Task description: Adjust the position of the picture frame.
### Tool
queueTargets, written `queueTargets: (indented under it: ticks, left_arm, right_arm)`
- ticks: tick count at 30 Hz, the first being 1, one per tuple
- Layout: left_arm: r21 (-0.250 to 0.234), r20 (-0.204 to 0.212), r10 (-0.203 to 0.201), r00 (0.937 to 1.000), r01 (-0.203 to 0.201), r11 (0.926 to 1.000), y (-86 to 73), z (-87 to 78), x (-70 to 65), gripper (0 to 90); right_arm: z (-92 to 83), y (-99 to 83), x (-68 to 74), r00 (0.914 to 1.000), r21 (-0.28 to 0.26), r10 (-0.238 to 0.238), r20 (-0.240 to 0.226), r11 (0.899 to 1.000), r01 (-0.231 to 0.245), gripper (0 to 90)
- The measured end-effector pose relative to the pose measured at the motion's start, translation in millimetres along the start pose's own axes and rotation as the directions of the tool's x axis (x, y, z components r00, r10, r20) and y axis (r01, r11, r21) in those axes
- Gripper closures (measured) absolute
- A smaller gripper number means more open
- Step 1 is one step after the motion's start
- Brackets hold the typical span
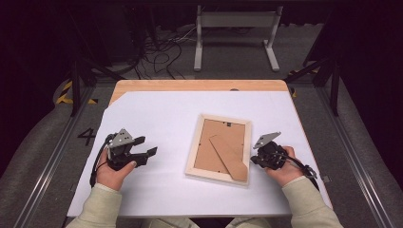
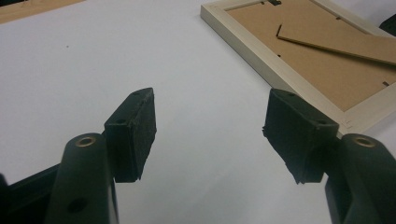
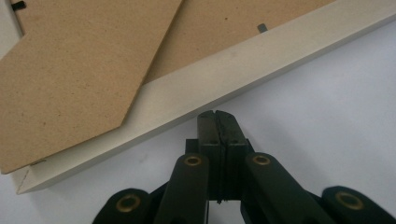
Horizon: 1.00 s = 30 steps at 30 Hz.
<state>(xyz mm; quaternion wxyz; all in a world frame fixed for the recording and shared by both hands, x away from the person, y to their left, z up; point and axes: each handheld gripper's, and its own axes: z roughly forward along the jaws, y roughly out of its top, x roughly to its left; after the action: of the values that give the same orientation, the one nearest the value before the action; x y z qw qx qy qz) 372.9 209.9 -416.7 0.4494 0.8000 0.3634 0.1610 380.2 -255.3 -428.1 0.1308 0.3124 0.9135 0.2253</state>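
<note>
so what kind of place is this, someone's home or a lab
Most likely a lab or recording workspace, not a home. The table is covered with plain white sheet, loose cables lie on the grey floor behind it, and dark metal rails flank it. The picture frame lies face down like a test prop.

Picture frame (image 1: 219,148) face down on the sheet (image 1: 157,114), left tongs (image 1: 145,146) well left, right tongs (image 1: 253,160) just beside its right edge

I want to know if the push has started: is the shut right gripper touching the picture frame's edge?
Cannot tell. In the right gripper view, the right gripper, jaws together, has its tips right at the picture frame rim, with no plain gap or contact visible.
</note>
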Motion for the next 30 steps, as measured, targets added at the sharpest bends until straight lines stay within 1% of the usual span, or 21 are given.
queueTargets:
  ticks: [8, 12, 14, 17, 18, 20, 23, 24, 25, 28, 30]
  left_arm:
    - [0.002, 0.000, 0.004, 1.0000, -0.004, 1.0000, 0.0, 0.3, 1.1, 33.0]
    - [0.005, 0.002, -0.002, 1.0000, 0.002, 1.0000, -0.4, 0.9, 1.2, 32.7]
    - [0.007, -0.001, 0.004, 1.0000, -0.004, 1.0000, -0.4, 1.2, 1.5, 32.6]
    - [0.009, 0.000, 0.003, 1.0000, -0.003, 1.0000, -0.8, 2.3, 1.3, 32.6]
    - [0.010, 0.000, 0.003, 1.0000, -0.003, 0.9999, -0.8, 2.4, 1.3, 32.5]
    - [0.011, 0.001, 0.001, 1.0000, -0.001, 0.9999, -1.0, 2.6, 1.1, 32.5]
    - [0.013, 0.001, 0.002, 1.0000, -0.002, 0.9999, -1.2, 2.3, 1.1, 32.4]
    - [0.013, 0.001, 0.002, 1.0000, -0.002, 0.9999, -1.2, 2.3, 1.1, 32.4]
    - [0.013, 0.001, 0.002, 1.0000, -0.002, 0.9999, -1.4, 2.2, 1.2, 32.3]
    - [0.013, 0.004, -0.003, 1.0000, 0.003, 0.9999, -1.9, 2.4, 1.2, 32.2]
    - [0.017, 0.000, -0.003, 1.0000, 0.003, 0.9999, -2.4, 2.3, 1.6, 31.7]
  right_arm:
    - [0.9, 1.1, 3.0, 0.9996, 0.009, -0.021, -0.017, 1.000, 0.021, 90.0]
    - [0.2, 1.6, 4.2, 0.9994, 0.014, -0.028, -0.019, 0.999, 0.029, 90.0]
    - [0.0, 1.8, 5.0, 0.9992, 0.019, -0.032, -0.022, 0.999, 0.032, 90.0]
    - [0.2, 2.0, 5.9, 0.9987, 0.025, -0.039, -0.032, 0.999, 0.040, 90.0]
    - [0.1, 2.2, 6.6, 0.9982, 0.028, -0.043, -0.042, 0.999, 0.044, 90.0]
    - [0.9, 3.9, 9.8, 0.9959, 0.026, -0.061, -0.067, 0.998, 0.063, 90.0]
    - [2.6, 7.4, 16.2, 0.9917, 0.029, -0.091, -0.090, 0.995, 0.094, 90.0]
    - [2.6, 7.4, 16.2, 0.9917, 0.029, -0.091, -0.090, 0.995, 0.094, 90.0]
    - [4.1, 9.8, 20.9, 0.9877, 0.031, -0.111, -0.110, 0.993, 0.115, 90.0]
    - [5.0, 11.7, 23.7, 0.9855, 0.029, -0.122, -0.117, 0.992, 0.127, 90.0]
    - [6.5, 14.5, 28.2, 0.9816, 0.024, -0.140, -0.130, 0.989, 0.145, 90.0]
